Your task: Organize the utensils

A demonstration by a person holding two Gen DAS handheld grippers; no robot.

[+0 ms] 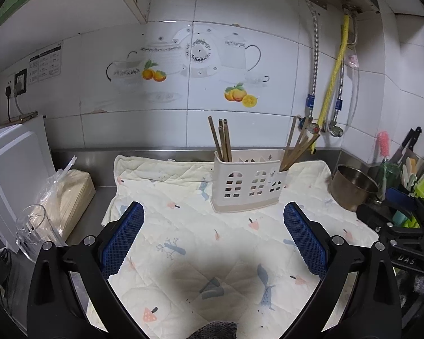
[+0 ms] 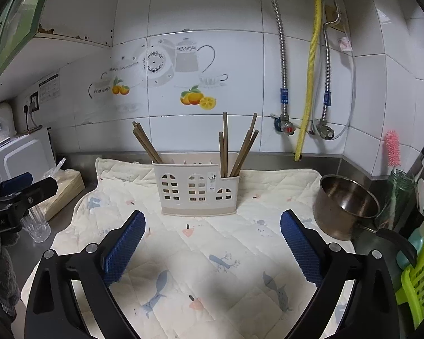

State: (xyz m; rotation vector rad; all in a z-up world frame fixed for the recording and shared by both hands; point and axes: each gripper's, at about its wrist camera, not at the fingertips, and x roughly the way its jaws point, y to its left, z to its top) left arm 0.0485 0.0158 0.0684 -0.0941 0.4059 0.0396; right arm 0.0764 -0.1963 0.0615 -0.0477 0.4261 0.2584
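Both claws gaped wide, empty: left gripper (image 1: 213, 236), right gripper (image 2: 212, 240). Chopsticks (image 2: 236, 152) already sorted in holder (image 2: 196, 190) (withdraw level, avoid snagging).

chopsticks' (image 2: 226, 144) lower ends hidden inside caddy (image 2: 196, 188), wall notice (image 1: 45, 62) unreadable

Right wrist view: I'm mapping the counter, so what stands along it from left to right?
Clear drinking glass → white perforated plastic utensil holder with wooden chopsticks → steel saucepan → green glass jar with a pink brush.
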